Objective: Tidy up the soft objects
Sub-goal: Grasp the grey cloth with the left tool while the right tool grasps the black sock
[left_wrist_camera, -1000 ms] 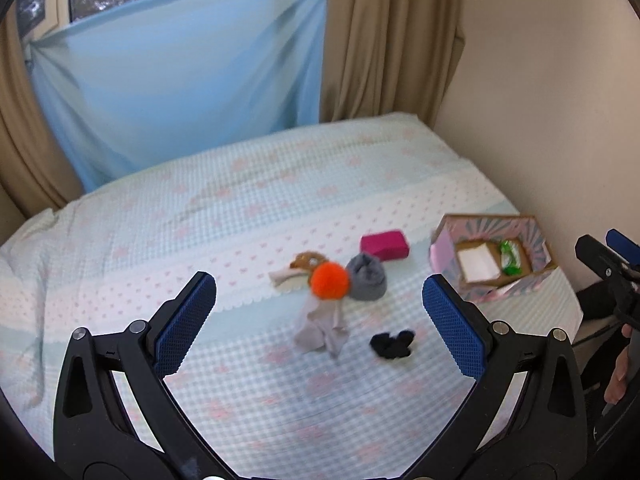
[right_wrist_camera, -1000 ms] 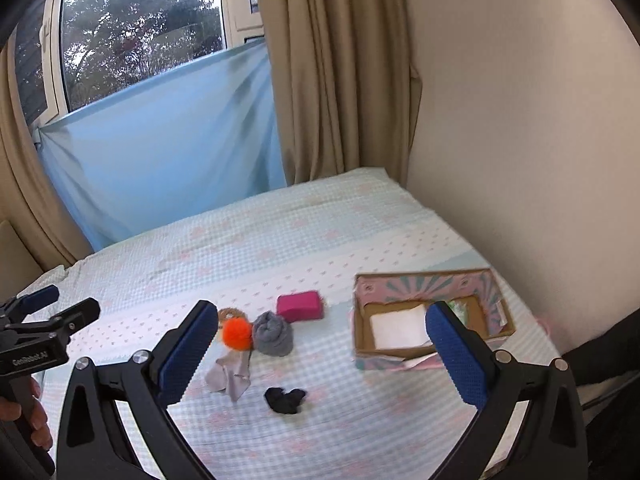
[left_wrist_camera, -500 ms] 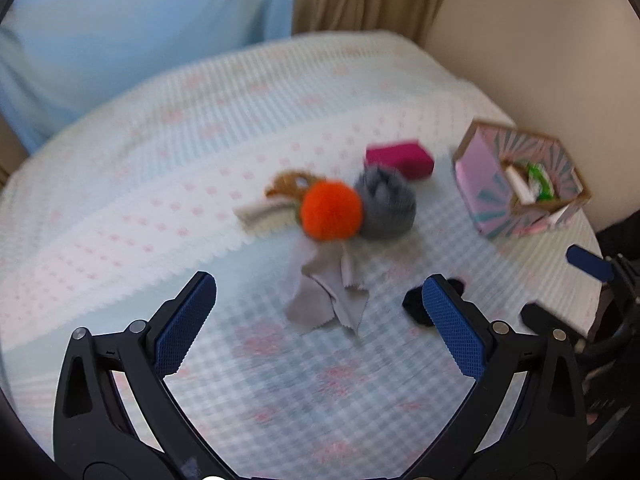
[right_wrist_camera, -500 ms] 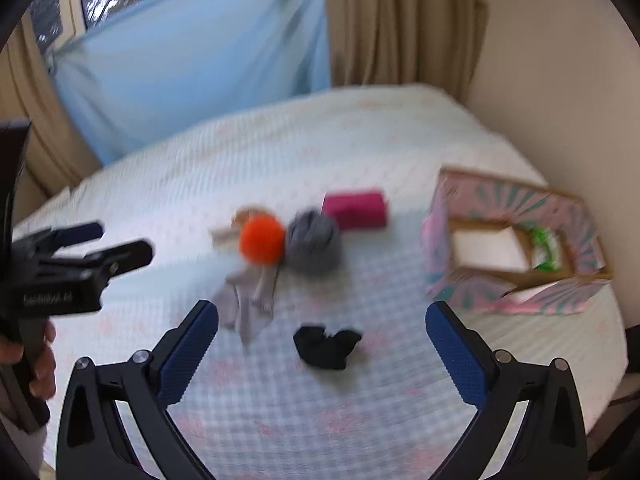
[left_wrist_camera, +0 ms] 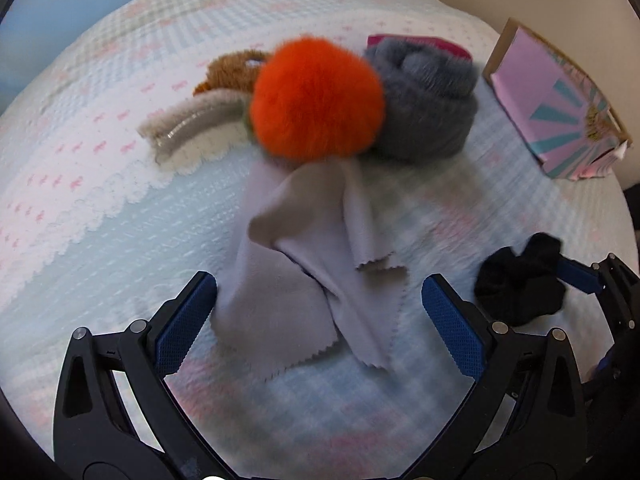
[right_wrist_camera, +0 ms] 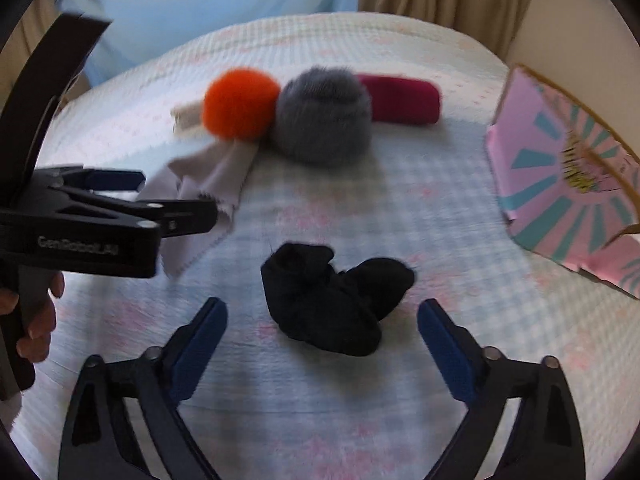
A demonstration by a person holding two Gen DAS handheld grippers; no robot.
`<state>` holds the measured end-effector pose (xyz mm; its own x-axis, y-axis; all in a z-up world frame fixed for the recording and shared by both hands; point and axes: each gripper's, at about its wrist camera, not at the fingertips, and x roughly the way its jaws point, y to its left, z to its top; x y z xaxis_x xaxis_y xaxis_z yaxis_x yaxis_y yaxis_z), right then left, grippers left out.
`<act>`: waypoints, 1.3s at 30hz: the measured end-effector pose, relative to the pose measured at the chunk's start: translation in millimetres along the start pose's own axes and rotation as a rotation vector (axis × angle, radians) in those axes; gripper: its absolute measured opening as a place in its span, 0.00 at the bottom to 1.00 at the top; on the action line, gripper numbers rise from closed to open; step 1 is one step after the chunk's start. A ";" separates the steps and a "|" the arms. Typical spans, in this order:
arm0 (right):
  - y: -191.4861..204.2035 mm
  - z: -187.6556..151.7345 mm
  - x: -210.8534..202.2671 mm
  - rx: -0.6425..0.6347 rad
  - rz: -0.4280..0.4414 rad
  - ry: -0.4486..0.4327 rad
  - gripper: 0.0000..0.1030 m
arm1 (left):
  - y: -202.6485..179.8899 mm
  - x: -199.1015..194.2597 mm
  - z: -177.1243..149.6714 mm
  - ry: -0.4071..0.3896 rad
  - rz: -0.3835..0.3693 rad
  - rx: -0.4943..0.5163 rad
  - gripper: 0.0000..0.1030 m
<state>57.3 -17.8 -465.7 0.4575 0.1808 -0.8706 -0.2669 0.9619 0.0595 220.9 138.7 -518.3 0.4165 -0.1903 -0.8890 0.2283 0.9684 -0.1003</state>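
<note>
Your left gripper [left_wrist_camera: 318, 320] stands wide open with nothing gripped; the lower end of the grey cloth [left_wrist_camera: 316, 240] lies on the bed [left_wrist_camera: 100, 200] between its 2 blue pads [left_wrist_camera: 184, 328]. Above the cloth, at frame centre top, sit the orange pom-pom [left_wrist_camera: 316, 96] and the grey knit roll [left_wrist_camera: 432, 108], touching each other, with a beige hair clip [left_wrist_camera: 192, 124] to their left. Your right gripper [right_wrist_camera: 322, 332] is closing, its pads not pressing anything; the black sock [right_wrist_camera: 332, 300] lies just ahead, between the fingertips. In that view a dark pink roll [right_wrist_camera: 400, 98] lies behind the grey one, and the pink box [right_wrist_camera: 568, 184] sits at the right edge.
</note>
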 end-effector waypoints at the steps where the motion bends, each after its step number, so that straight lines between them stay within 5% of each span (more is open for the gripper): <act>1: 0.5 -1.8 4.8 -0.005 0.005 0.006 0.79 | 0.7 3.9 -0.2 -0.002 0.004 -0.001 0.99; 5: 0.1 -3.5 11.7 -0.012 0.012 -0.017 0.75 | -0.2 10.3 6.3 -0.023 0.023 0.021 0.97; 8: -1.1 0.2 11.7 -0.015 0.017 -0.036 0.64 | -3.2 16.7 14.2 -0.019 0.029 0.042 0.90; 11: -3.7 4.0 12.9 -0.008 0.020 -0.050 0.51 | -9.2 18.3 21.4 -0.019 0.031 0.067 0.66; 15: -3.4 6.9 15.6 -0.008 0.019 -0.052 0.41 | -15.7 18.6 23.3 -0.015 0.029 0.099 0.50; 19: 1.0 14.3 20.1 -0.009 0.026 -0.052 0.30 | -14.6 16.4 26.5 -0.012 0.037 0.090 0.16; 31: -13.2 33.9 5.3 0.050 0.040 -0.090 0.27 | -12.1 -6.0 19.5 -0.023 0.046 0.039 0.10; 39: -17.5 36.0 -42.1 0.071 0.050 -0.125 0.27 | -23.9 -66.5 16.8 -0.064 0.056 0.004 0.10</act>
<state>73.3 -34.9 -412.5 0.5482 0.2486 -0.7985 -0.2330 0.9624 0.1396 202.5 125.4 -449.3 0.4839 -0.1458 -0.8629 0.2065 0.9772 -0.0493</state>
